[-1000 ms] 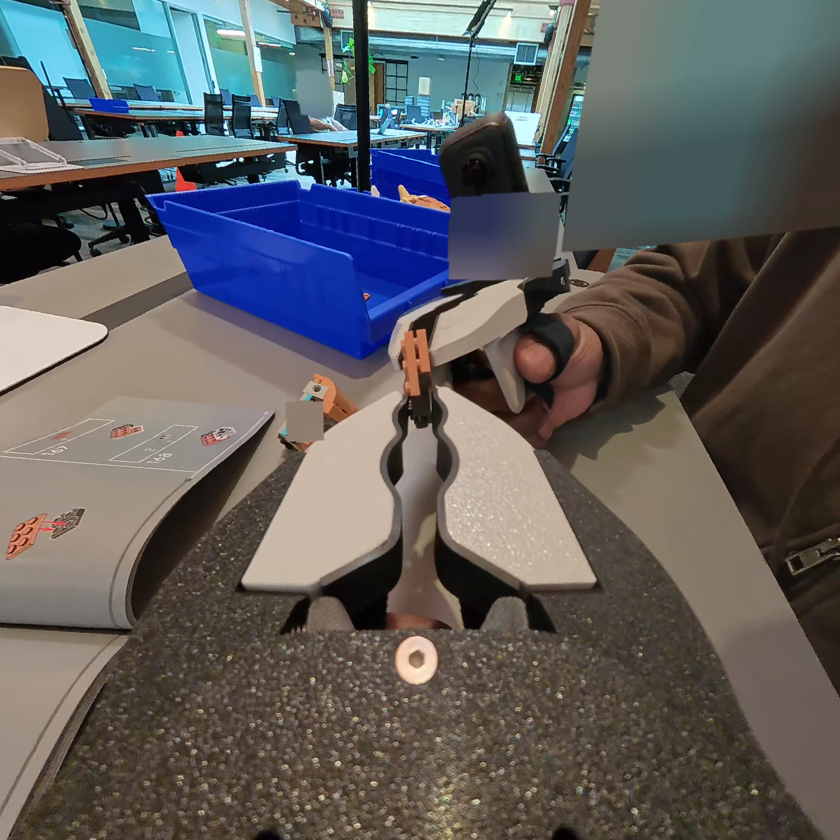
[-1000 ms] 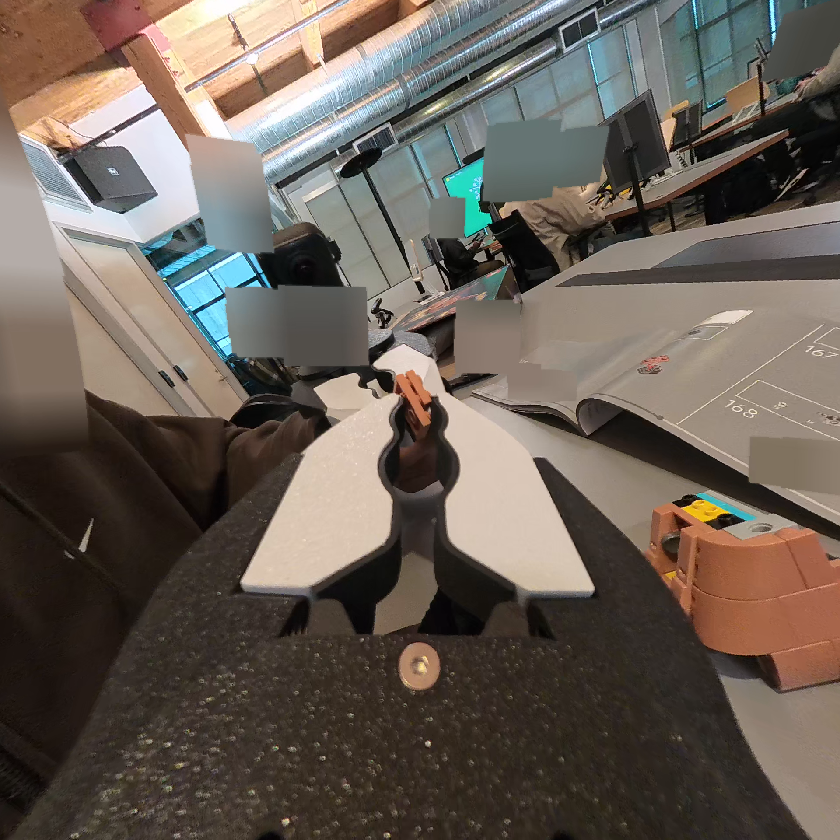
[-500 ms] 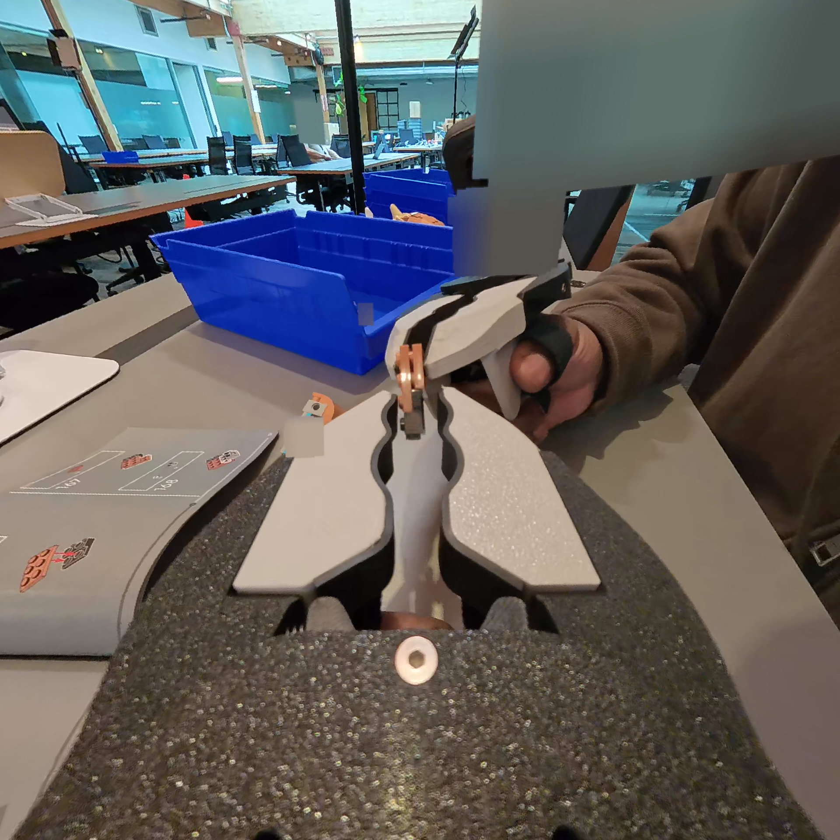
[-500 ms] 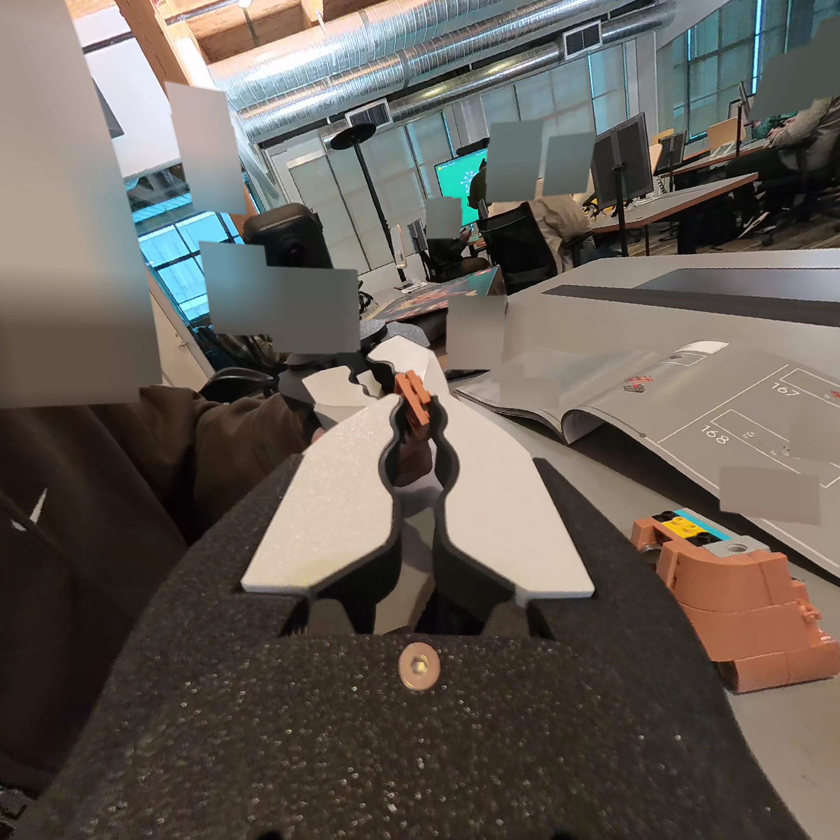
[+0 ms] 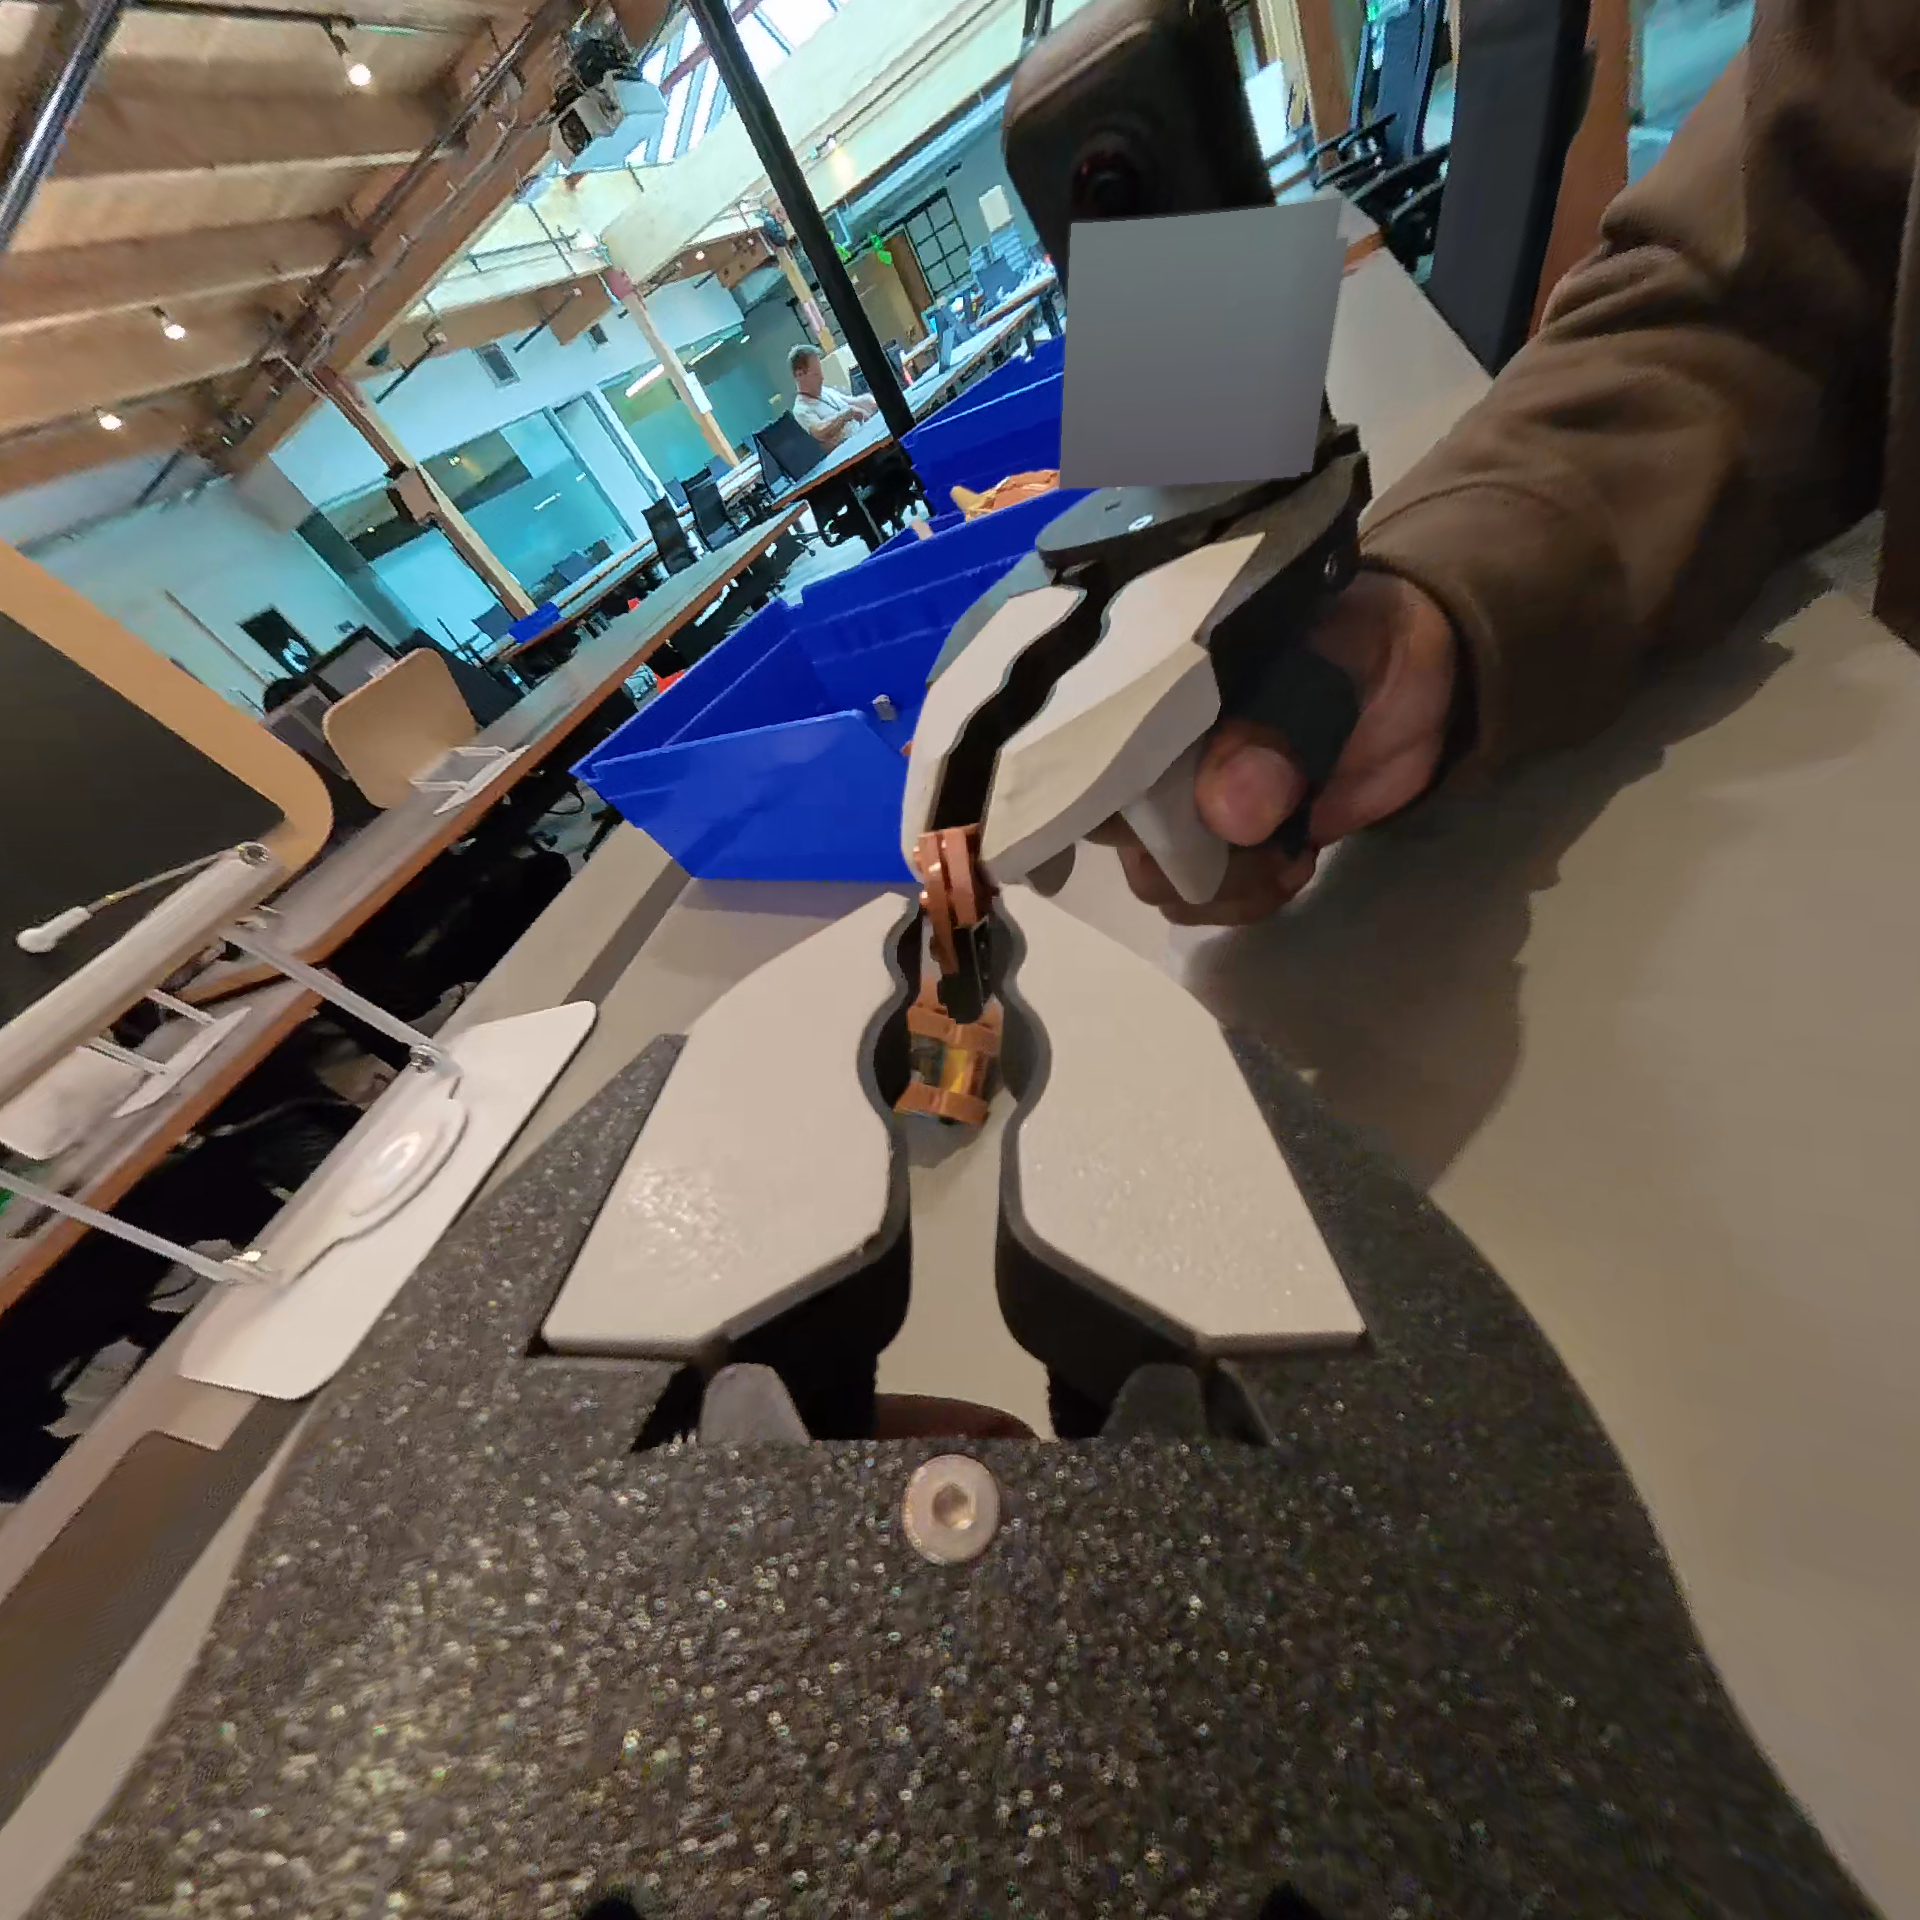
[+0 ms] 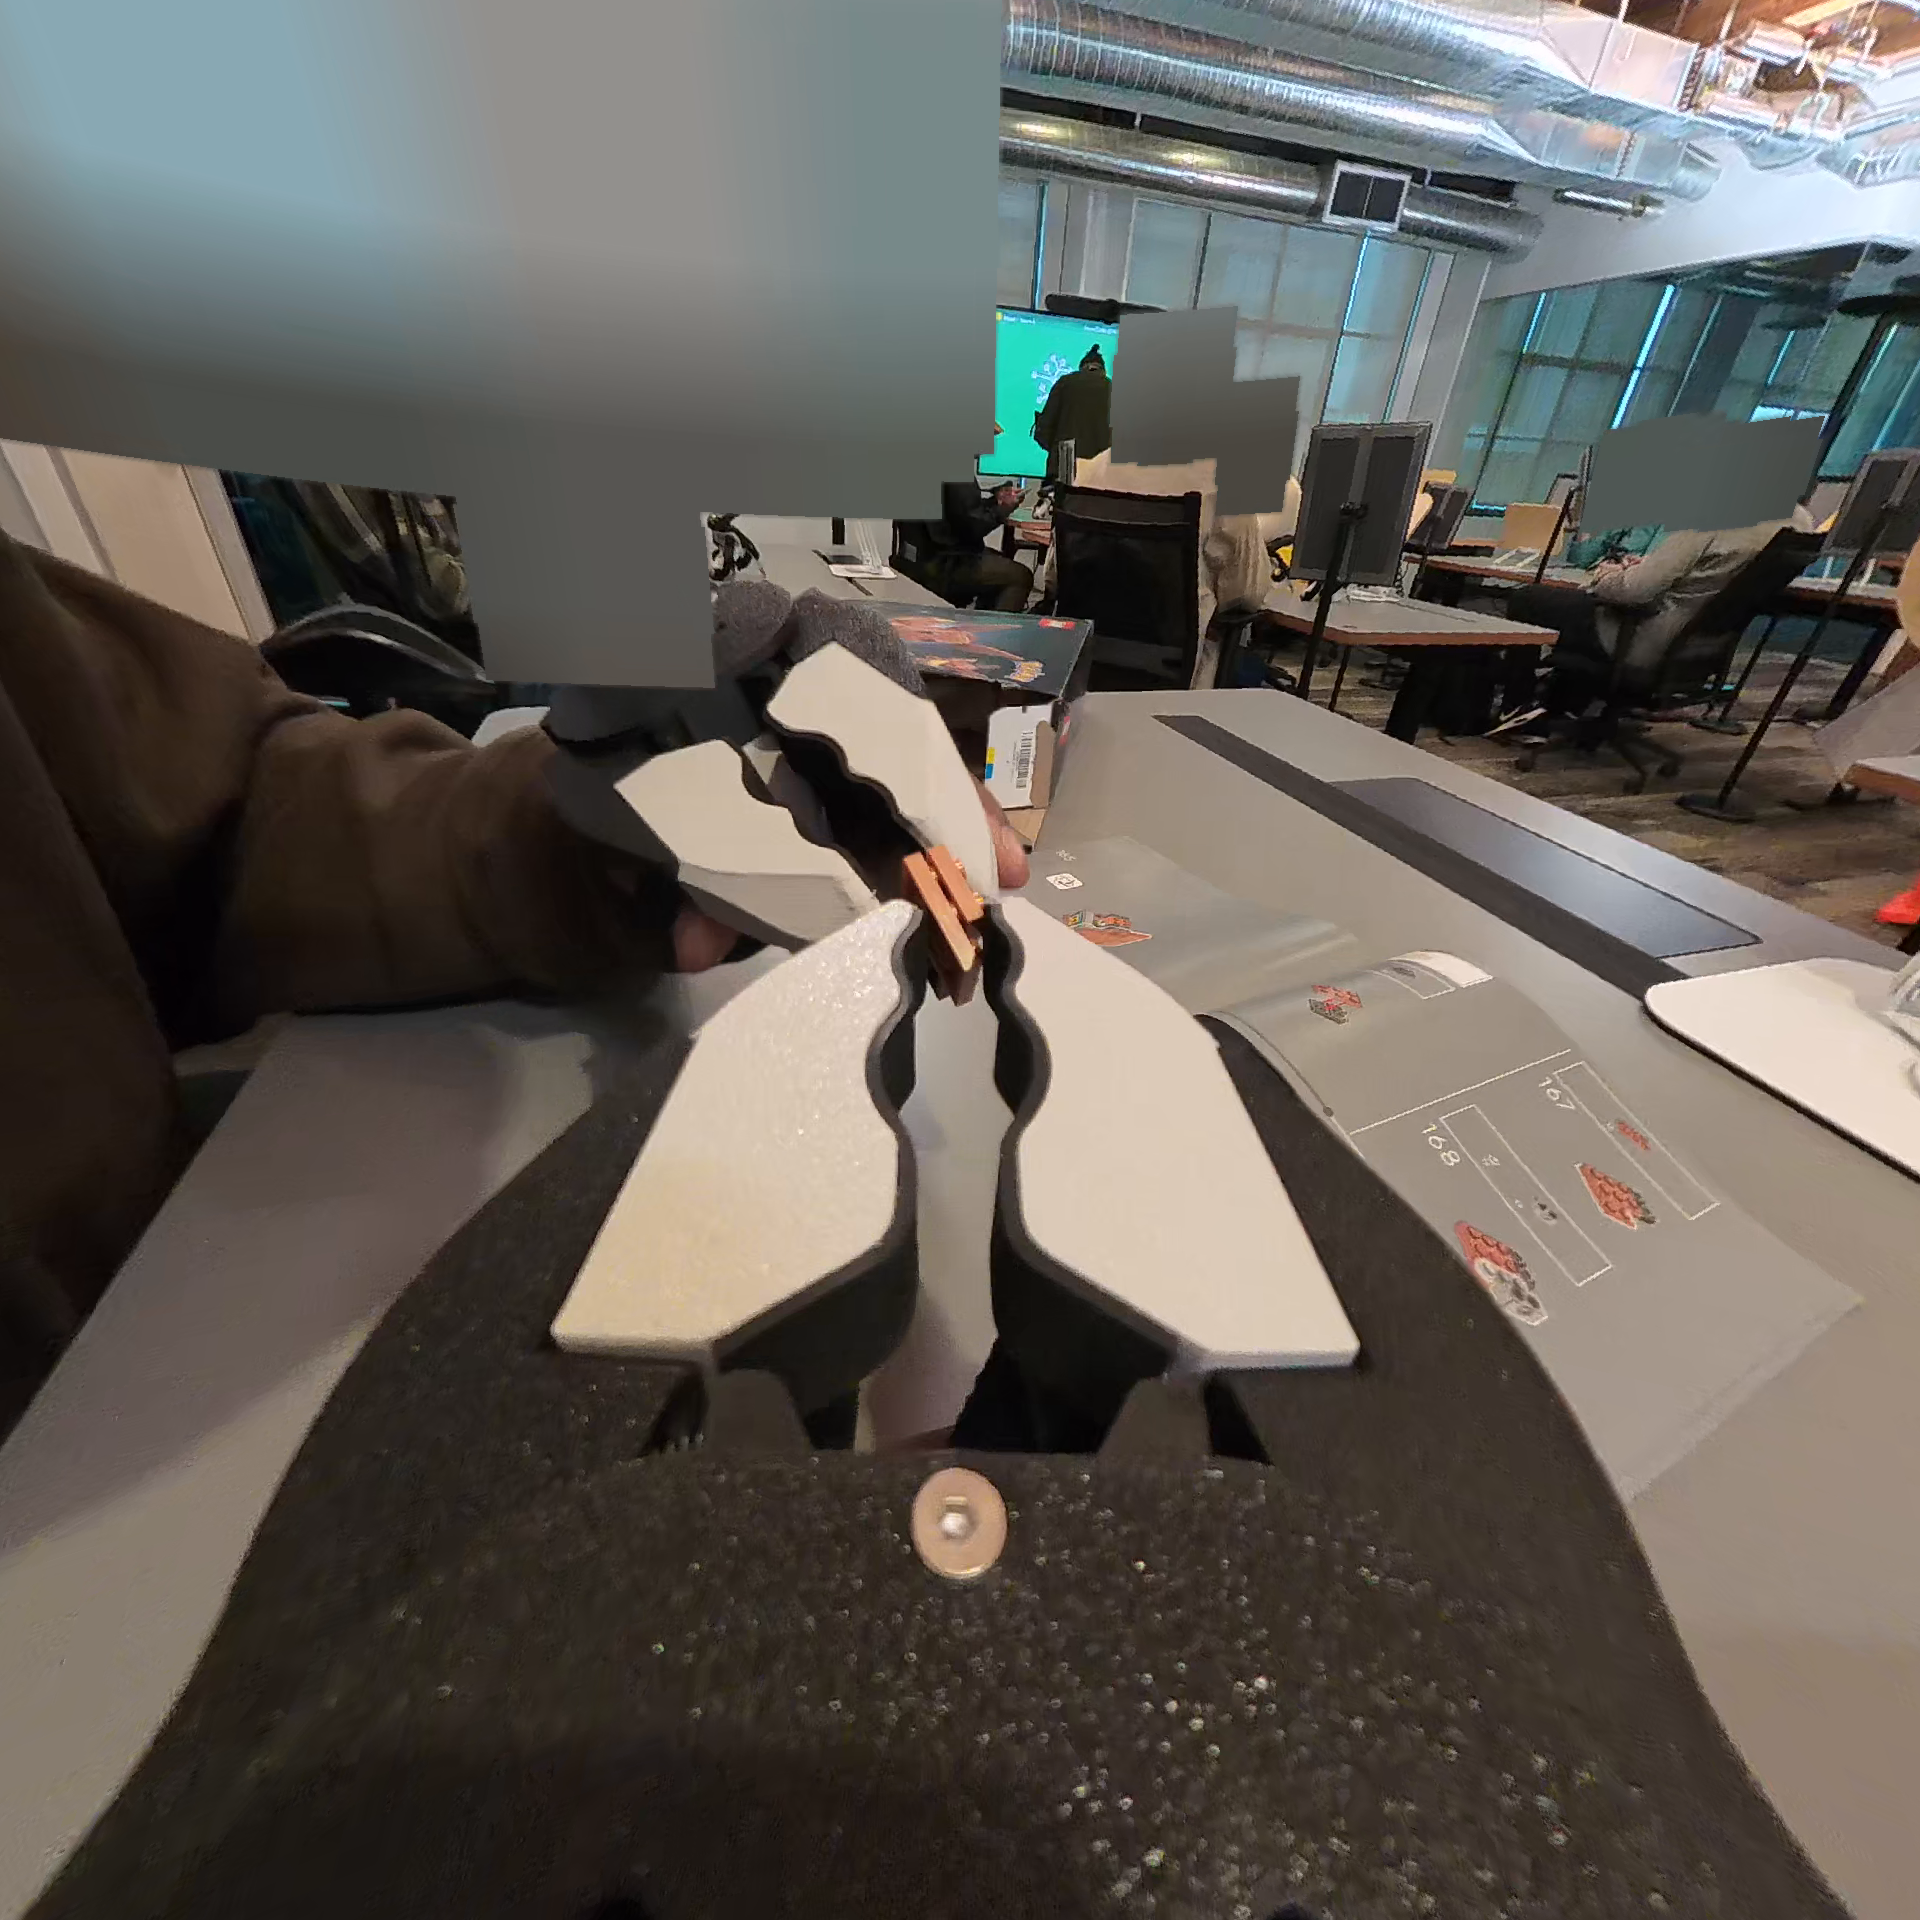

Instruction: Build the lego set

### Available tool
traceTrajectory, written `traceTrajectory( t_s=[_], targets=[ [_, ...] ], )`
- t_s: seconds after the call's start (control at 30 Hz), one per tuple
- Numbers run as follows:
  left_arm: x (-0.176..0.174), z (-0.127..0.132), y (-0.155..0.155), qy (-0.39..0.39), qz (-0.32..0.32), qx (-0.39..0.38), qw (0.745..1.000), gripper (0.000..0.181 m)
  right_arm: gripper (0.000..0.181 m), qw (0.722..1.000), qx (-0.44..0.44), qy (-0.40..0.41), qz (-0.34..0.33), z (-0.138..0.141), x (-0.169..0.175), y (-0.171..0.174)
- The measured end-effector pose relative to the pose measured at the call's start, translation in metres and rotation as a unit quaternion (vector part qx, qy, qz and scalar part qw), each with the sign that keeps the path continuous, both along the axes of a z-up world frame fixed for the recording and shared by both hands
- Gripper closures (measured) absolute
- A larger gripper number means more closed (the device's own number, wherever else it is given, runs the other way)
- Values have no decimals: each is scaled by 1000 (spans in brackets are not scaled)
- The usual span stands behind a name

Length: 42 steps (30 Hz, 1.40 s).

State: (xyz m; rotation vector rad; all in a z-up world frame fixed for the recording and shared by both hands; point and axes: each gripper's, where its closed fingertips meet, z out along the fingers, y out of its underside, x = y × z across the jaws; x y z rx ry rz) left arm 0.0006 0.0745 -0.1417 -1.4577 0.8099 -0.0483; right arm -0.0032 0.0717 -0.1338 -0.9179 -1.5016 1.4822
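Two hand-held grippers, left (image 5: 951,940) and right (image 6: 951,951), are meeting tip to tip, both pinching one orange lego piece (image 6: 943,920).

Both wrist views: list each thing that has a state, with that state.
left gripper: shut on brown lego pieces
right gripper: shut on brown lego pieces
brown lego pieces: held off the table, pinched by both grippers
instruction booklet: lying open
blue bin: open-topped, nearly empty

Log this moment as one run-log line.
left tongs: shut on brown piece | right tongs: shut on same piece | tips meeting above table | manual open
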Motion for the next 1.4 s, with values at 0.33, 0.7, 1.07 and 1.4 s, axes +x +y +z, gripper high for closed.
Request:
traceTrajectory(
  t_s=[0.33, 0.7, 1.07, 1.4],
  targets=[
    [0, 3, -5, 36, -6, 32, 999, 171, 171, 1000, 22, 12, 8, 2, 2, -3],
    [1, -1, -5, 41, -6, 16, 999, 174, 172, 999, 41, 12, 6, -1, 4, -4],
    [1, 0, -6, 33, -14, 4, 999, 173, 173, 999, 31, 12, 14, 0, 4, -5],
    [3, 5, -12, 16, -39, 1, 999, 166, 172, 999, 44, 17, 21, 0, 5, -8]
  ],
)
